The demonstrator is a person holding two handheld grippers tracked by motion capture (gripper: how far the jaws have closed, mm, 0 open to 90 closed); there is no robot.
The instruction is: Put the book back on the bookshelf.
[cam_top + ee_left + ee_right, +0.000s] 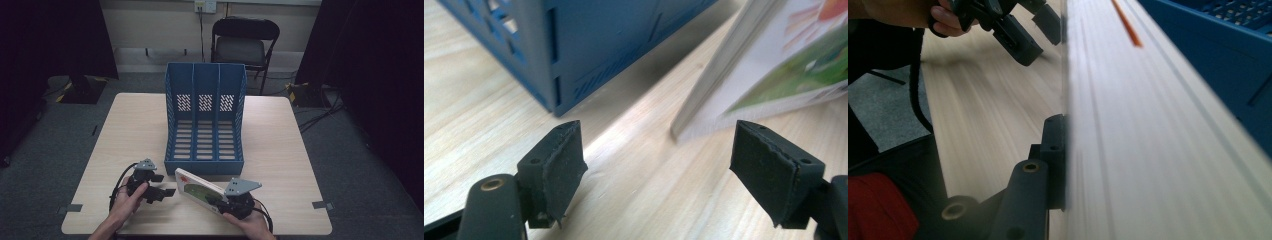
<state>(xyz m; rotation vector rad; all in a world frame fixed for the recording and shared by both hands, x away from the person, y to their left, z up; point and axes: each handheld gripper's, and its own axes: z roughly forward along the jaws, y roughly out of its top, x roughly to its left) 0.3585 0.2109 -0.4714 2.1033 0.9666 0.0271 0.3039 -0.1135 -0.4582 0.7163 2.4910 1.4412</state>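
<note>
Hands first: your right gripper point(216, 201) is pinched on the lower end of the one picture book point(197, 188), which stands tilted on its edge on the table point(280, 150), just in front of the file rack's low front lip; in the right gripper view one black jaw lies flat against the book's face, the other hidden behind it. Your left gripper point(167, 185) hovers just to the book's left with its jaws spread wide and nothing between them, the book's near corner point(704, 120) lying ahead of them in the left gripper view. Judge the book as thin, light and fairly stiff, with a glossy cover that could slip; held at one end it may sag or twist, so take the free end or the spine edge with the open jaws before lifting. Beyond it stands one blue file rack point(205, 115) with three empty slots, and past the table one black folding chair point(244, 42).
</note>
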